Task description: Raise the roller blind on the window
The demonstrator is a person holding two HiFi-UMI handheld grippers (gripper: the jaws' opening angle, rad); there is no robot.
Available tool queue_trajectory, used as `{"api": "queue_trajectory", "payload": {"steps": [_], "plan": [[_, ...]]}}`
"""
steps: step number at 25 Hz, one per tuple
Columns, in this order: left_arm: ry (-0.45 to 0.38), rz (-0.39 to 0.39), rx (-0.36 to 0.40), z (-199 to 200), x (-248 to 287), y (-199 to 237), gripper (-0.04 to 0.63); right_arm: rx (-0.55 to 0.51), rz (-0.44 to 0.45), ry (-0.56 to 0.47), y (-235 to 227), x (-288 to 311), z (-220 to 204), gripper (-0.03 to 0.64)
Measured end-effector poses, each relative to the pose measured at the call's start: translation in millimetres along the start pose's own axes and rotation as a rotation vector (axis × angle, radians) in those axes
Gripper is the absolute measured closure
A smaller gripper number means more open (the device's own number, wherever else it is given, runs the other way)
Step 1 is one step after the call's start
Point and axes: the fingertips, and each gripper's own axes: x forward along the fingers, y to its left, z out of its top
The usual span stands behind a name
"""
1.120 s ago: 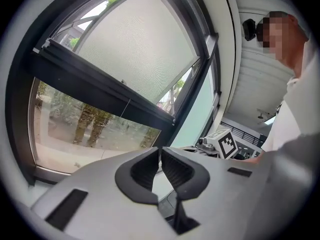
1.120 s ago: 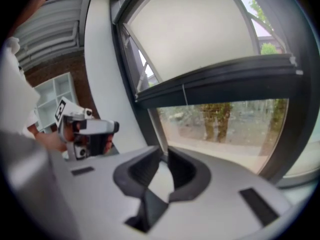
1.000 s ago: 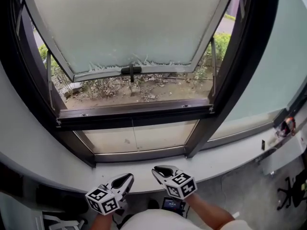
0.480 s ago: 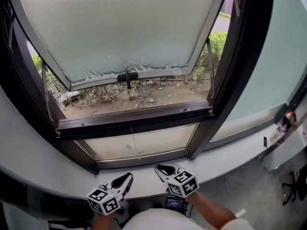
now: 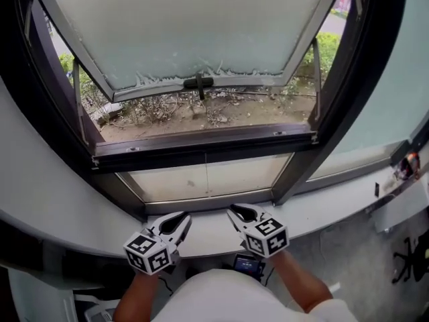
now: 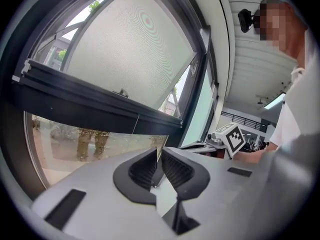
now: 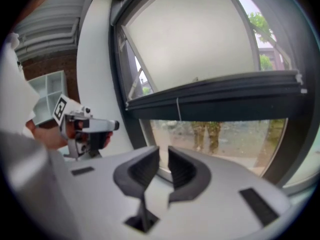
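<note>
Bearing black-and-white markers (image 5: 146,252), left tool (image 5: 186,217) and right tool (image 5: 232,210) hover (both closed).

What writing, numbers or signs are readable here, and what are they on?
No readable text anywhere.
On the left gripper, the cube: black-and-white square patterns, no letters or numbers.
On the right gripper, its cube: the same kind of pattern, no text.
Small screen below the grippers: too small to read.
</note>
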Motion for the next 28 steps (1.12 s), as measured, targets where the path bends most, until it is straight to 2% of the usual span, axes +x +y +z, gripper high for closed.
{"api": "queue_trajectory", "payload": {"steps": [11,24,28], "plan": [[0.019,0.013,0.018,-3,-17,19,0.555,-0.006,-0.01,0.007,14,15,2,0.571],[0.032,0.018,0.219,36,3,37,0.554,-0.164,-0.09,-0.003,-12,25,49,0.571],[0.052,0.027,0.285,46,12,44,0.552,-0.244,-0.128,0.001,-22,28,67,0.571]]}}
